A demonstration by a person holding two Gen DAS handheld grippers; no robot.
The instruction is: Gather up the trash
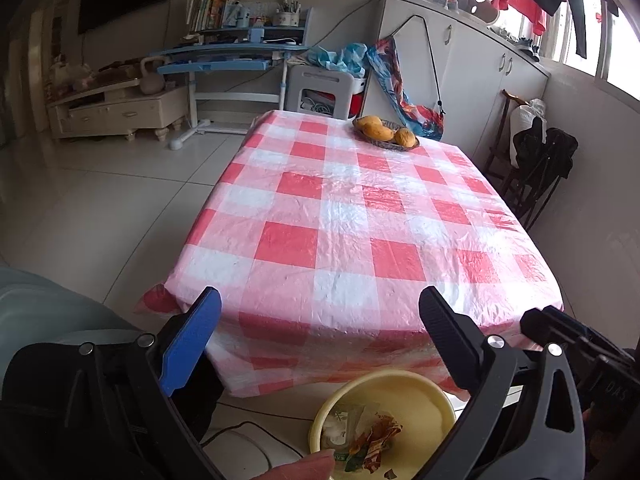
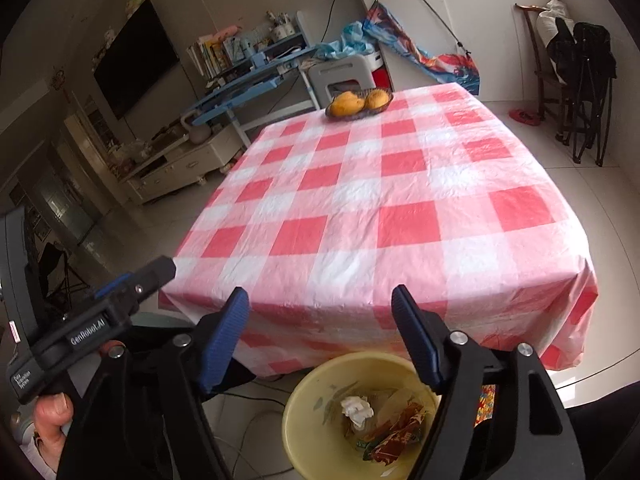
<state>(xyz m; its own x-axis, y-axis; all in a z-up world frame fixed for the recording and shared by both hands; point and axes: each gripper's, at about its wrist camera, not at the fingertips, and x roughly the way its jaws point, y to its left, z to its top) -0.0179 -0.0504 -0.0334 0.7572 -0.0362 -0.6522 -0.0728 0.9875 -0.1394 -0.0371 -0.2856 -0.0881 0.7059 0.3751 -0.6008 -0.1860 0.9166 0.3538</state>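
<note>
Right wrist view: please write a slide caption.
Open right gripper above a yellow bin holding wrappers, before a checked table.

A round pale-yellow plastic bin (image 2: 304, 432) is set upright on the tiled floor, just in front of the near edge of the table and below it. Its mouth is open and its inner wall is lit on one side. At the bottom, a crumpled white tissue (image 2: 356, 407) is seen, lying against a heap of crinkled red-and-orange snack wrappers (image 2: 400, 436). A small green-printed packet (image 2: 362, 445) is tucked beside the heap, though its lettering cannot be read. Clear plastic film appears to lie under the tissue, but this is hard to tell.
</note>
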